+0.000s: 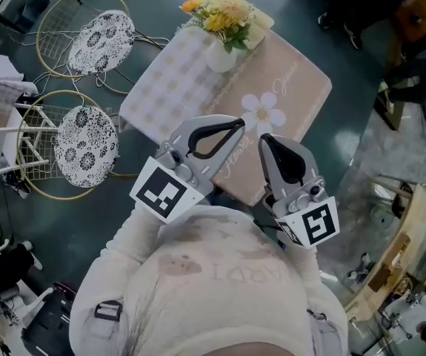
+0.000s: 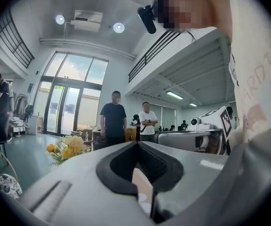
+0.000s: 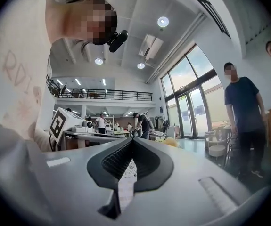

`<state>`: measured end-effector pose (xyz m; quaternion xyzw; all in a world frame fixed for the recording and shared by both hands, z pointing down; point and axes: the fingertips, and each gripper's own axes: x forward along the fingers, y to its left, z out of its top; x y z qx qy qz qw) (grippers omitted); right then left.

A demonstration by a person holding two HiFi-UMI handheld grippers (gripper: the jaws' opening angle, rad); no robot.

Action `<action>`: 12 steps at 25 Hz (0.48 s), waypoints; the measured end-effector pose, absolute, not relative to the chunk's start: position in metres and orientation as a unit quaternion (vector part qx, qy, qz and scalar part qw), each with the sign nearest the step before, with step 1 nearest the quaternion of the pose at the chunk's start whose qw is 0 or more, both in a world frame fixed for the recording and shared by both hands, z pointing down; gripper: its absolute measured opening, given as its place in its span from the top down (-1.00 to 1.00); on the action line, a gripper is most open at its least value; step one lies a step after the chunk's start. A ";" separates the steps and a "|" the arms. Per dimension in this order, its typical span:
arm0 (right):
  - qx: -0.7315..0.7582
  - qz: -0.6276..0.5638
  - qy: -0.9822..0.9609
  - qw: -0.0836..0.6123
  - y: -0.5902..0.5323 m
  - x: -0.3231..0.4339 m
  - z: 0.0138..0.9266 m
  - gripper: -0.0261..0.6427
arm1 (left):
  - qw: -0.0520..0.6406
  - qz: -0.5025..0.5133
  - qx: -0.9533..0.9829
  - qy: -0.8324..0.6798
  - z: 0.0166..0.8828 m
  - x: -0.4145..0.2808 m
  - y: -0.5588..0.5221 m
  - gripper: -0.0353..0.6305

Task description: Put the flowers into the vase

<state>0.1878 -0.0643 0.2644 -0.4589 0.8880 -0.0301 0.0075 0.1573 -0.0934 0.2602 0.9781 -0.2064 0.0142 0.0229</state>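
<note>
Fuzzy cream sweater (image 1: pixel 220 273), grey left gripper (image 1: pixel 239 125) and right gripper (image 1: pixel 265 139) both together, empty; flowers (image 1: pixel 220 13) in rounded white vase (image 1: pixel 221 56).

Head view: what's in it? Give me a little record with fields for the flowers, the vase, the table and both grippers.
flowers: yellow and orange, standing in the vase
vase: white, at the table's far end
table: covered by a checked and flower-print cloth
left gripper: shut, empty, held near the person's chest
right gripper: shut, empty, beside the left one
chairs: two, patterned cushions, left of the table
</note>
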 end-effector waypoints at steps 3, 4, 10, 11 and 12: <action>-0.455 -0.035 0.890 0.020 -0.051 0.188 0.265 0.84 | 0.019 0.010 0.977 -0.212 0.255 0.159 -0.080 0.89; -0.452 -0.033 0.891 0.022 -0.048 0.188 0.264 0.84 | 0.019 0.009 0.977 -0.214 0.254 0.159 -0.077 0.89; -0.452 -0.030 0.890 0.043 -0.033 0.193 0.247 0.84 | 0.008 0.004 0.976 -0.217 0.240 0.164 -0.060 0.89; -0.453 -0.030 0.890 0.046 -0.032 0.194 0.246 0.84 | 0.007 0.002 0.976 -0.216 0.239 0.164 -0.059 0.89; -0.454 -0.029 0.889 0.047 -0.030 0.195 0.245 0.84 | 0.006 0.002 0.976 -0.216 0.238 0.165 -0.057 0.89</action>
